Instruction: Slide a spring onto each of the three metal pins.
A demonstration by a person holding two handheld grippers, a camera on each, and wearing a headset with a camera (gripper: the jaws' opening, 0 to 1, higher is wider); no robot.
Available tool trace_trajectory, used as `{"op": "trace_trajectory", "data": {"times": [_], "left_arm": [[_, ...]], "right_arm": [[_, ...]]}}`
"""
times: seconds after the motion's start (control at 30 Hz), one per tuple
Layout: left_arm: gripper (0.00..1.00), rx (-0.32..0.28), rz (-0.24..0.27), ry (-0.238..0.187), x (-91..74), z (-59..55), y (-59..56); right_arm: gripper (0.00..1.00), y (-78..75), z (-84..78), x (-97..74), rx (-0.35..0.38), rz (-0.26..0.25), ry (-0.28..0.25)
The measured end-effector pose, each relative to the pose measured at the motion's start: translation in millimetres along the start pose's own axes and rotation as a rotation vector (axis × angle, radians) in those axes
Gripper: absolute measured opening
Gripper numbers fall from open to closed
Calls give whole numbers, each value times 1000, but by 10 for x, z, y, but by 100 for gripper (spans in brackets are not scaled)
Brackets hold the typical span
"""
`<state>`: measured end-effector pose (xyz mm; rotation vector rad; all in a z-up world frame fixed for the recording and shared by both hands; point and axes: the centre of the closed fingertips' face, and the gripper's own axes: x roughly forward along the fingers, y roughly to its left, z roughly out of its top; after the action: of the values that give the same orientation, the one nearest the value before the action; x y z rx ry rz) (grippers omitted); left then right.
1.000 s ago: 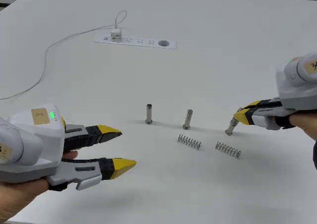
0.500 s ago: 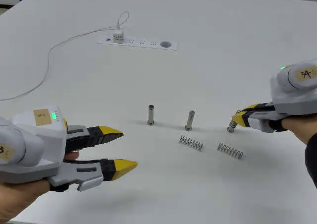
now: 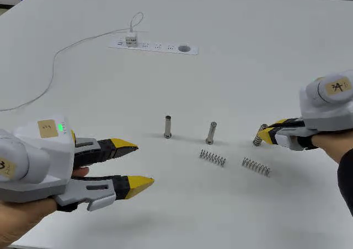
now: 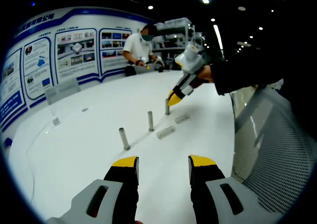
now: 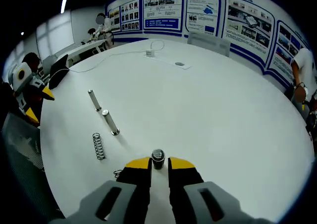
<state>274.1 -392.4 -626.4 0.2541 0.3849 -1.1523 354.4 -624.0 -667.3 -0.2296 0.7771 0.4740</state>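
Three metal pins stand in a row on the white table (image 3: 231, 78): the left pin (image 3: 167, 126), the middle pin (image 3: 210, 133) and the right pin (image 3: 258, 136). A spring (image 3: 257, 139) is coiled around the right pin. My right gripper (image 3: 267, 134) is shut on that spring, and the pin's head (image 5: 158, 157) sits between its yellow tips (image 5: 159, 164). Two loose springs (image 3: 212, 158) (image 3: 255, 167) lie flat in front of the pins. My left gripper (image 3: 142, 163) hovers open at the near left, holding nothing; its view shows the pins (image 4: 150, 121) ahead.
At the back of the table a white power strip (image 3: 151, 46) lies with a plugged charger and a cable (image 3: 60, 53) trailing left. A person (image 4: 141, 45) stands at a far bench. The table's near edge runs just below my left gripper.
My right gripper has sunk lower along the right pin, which now stands more upright with the spring pushed down. The left gripper has hardly moved.
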Motion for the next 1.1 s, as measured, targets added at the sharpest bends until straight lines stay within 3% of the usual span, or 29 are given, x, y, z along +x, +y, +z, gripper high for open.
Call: {"op": "trace_trajectory", "data": {"times": [0.33, 0.7, 1.1], "left_arm": [[41, 8, -5, -5, 17, 37, -15], [41, 16, -7, -10, 15, 72, -28], [41, 24, -9, -6, 2, 99, -42]], "right_arm": [[15, 80, -49, -168, -31, 8, -11], [16, 203, -125, -255, -62, 53, -20], [16, 412, -306, -247, -107, 162, 9]]}}
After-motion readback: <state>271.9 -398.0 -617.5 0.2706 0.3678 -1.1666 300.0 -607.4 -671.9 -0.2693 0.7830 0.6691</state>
